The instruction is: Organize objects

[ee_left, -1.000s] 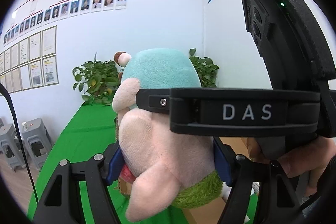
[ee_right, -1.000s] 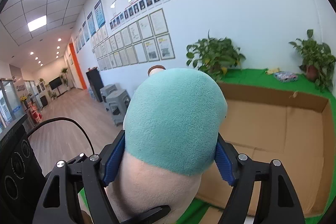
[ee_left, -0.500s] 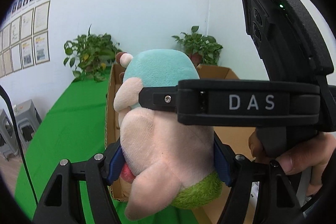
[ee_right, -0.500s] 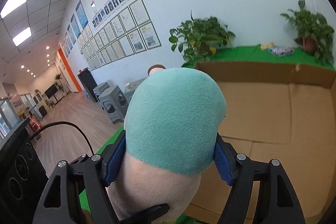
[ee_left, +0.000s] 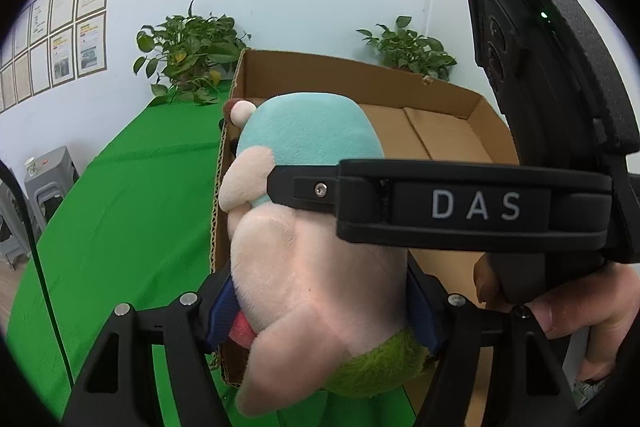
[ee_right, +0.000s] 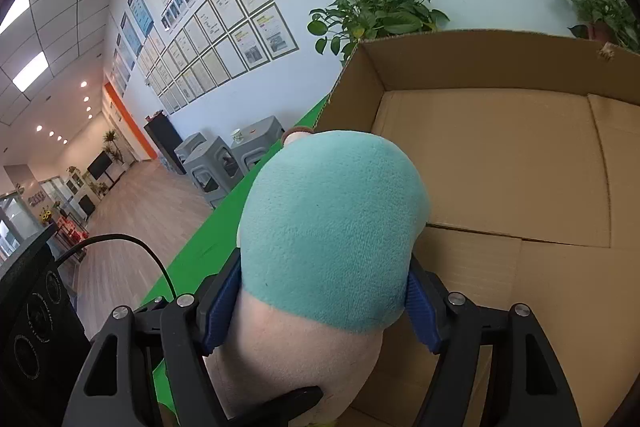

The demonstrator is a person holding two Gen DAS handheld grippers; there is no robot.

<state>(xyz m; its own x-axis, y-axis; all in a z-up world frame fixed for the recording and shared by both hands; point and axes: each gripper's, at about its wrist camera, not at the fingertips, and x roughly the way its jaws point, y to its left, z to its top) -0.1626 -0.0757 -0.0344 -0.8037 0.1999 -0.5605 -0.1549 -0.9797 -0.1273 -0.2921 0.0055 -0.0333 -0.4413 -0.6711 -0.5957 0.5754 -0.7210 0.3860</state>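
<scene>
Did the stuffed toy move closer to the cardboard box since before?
Yes. The stuffed toy, clamped in both hand-held grippers, has come down toward the cardboard box; the box floor now fills the right wrist view behind it.

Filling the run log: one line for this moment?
left gripper: shut on plush | right gripper: shut on plush | box: open, nothing seen inside | plush at box edge

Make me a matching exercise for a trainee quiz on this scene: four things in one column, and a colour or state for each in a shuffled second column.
Things:
1. plush toy
2. cardboard box
3. table cover
4. stool

Descriptions:
A. grey, beside the table
B. bright green
C. open, nothing visible inside
D. clamped by both the left gripper and the right gripper

Pairs: 1-D, 2-C, 3-B, 4-A
</scene>
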